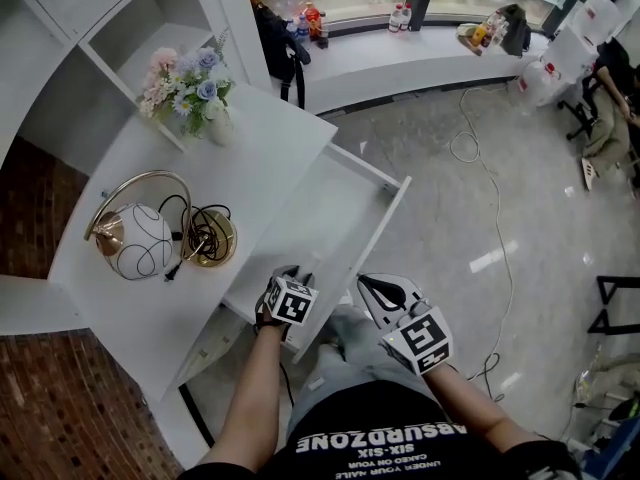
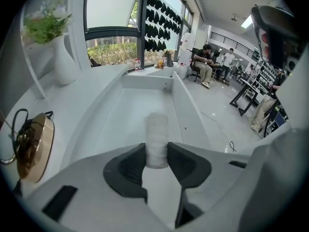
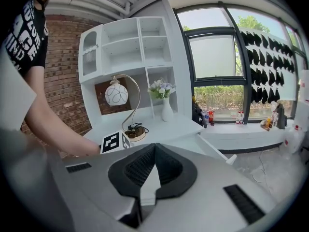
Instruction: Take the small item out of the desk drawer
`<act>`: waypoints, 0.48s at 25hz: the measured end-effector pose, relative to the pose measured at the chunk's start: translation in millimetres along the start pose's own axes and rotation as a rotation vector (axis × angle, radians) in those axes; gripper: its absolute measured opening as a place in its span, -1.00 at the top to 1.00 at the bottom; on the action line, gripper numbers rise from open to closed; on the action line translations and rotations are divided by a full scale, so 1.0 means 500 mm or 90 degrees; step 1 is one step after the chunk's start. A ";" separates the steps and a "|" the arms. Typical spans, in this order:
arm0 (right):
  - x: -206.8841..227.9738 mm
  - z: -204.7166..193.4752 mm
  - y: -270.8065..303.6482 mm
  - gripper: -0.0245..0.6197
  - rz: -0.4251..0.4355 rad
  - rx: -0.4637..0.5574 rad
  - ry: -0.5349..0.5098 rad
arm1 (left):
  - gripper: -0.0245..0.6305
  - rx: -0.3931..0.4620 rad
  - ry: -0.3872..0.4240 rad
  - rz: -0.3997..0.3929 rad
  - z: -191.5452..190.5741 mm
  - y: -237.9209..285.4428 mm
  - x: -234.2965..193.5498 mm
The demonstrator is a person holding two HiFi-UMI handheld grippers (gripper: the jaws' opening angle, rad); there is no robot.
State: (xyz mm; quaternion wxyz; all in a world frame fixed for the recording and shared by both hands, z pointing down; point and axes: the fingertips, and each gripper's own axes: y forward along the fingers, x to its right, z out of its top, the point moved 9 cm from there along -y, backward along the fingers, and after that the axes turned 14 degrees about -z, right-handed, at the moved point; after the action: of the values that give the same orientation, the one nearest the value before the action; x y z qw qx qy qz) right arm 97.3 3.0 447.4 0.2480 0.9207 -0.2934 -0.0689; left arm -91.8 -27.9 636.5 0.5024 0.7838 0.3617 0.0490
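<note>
The left gripper (image 2: 157,156) squeezes a small white roll (image 2: 157,129) between its dark bumpy pads (image 2: 131,167). The roll looks soft and fuzzy, and it is over the near end of the open drawer (image 2: 120,110). The right gripper (image 3: 153,153) is pressed closed with nothing in it. The drawer is white and smooth. Beside it, on the white desk (image 1: 265,163), stand a round lamp (image 1: 140,240) and a vase of flowers (image 1: 195,93).
</note>
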 end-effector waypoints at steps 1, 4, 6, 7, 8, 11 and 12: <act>-0.004 -0.001 -0.004 0.93 0.000 0.001 -0.001 | 0.48 0.006 -0.001 0.003 0.000 -0.007 0.003; -0.015 -0.002 -0.018 0.93 0.001 0.006 -0.003 | 0.48 0.029 -0.008 0.010 -0.002 -0.026 0.012; -0.022 -0.003 -0.029 0.93 0.000 0.010 -0.005 | 0.48 0.042 -0.012 0.016 -0.004 -0.040 0.019; -0.025 -0.003 -0.035 0.93 0.000 0.012 -0.006 | 0.48 0.049 -0.013 0.020 -0.004 -0.047 0.022; -0.028 -0.004 -0.040 0.93 -0.001 0.015 -0.007 | 0.48 0.057 -0.014 0.025 -0.004 -0.057 0.025; -0.035 -0.007 -0.054 0.93 -0.005 0.022 -0.009 | 0.48 0.092 -0.009 0.033 0.005 -0.089 0.036; -0.037 -0.007 -0.059 0.93 -0.007 0.024 -0.010 | 0.48 0.104 -0.005 0.035 0.008 -0.098 0.040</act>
State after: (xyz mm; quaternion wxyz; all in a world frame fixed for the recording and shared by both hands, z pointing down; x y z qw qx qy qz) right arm 98.3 36.0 435.4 0.2283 0.9262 -0.2915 -0.0717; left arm -100.7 -7.0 588.8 0.4366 0.8322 0.3404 0.0299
